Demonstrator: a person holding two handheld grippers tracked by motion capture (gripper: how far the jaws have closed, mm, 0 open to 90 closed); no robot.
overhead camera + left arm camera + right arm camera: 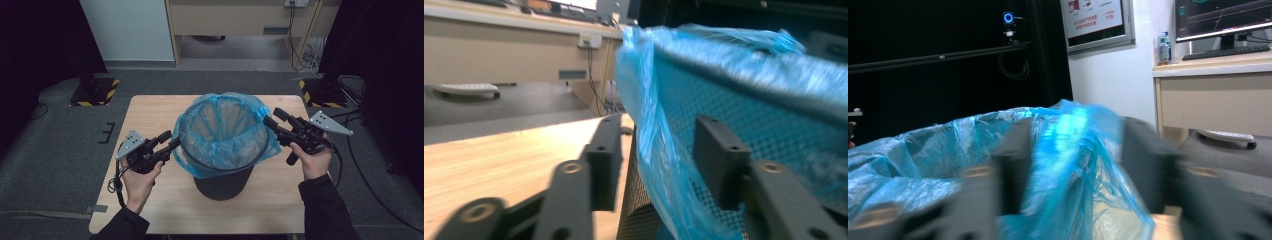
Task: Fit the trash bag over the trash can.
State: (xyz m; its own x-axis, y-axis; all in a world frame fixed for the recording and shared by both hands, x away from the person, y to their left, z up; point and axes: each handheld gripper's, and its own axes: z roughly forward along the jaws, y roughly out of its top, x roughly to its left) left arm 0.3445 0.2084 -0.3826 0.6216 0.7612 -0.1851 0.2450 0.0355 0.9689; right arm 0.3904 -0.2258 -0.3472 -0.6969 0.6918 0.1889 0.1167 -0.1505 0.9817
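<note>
Overhead view, close gripper views (shared bag [225, 131])

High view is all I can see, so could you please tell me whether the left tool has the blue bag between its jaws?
Observer: Yes. In the left gripper view the left tool stands open, and the hanging edge of the blue bag lies between its jaws, not pinched.
Operator: And the right tool, please?
Observer: The right gripper view is blurred, but the right tool also straddles bag film with its jaws apart.
Operator: What is the bin's wall like?
Observer: The bin is black mesh below the bag's edge.
</note>
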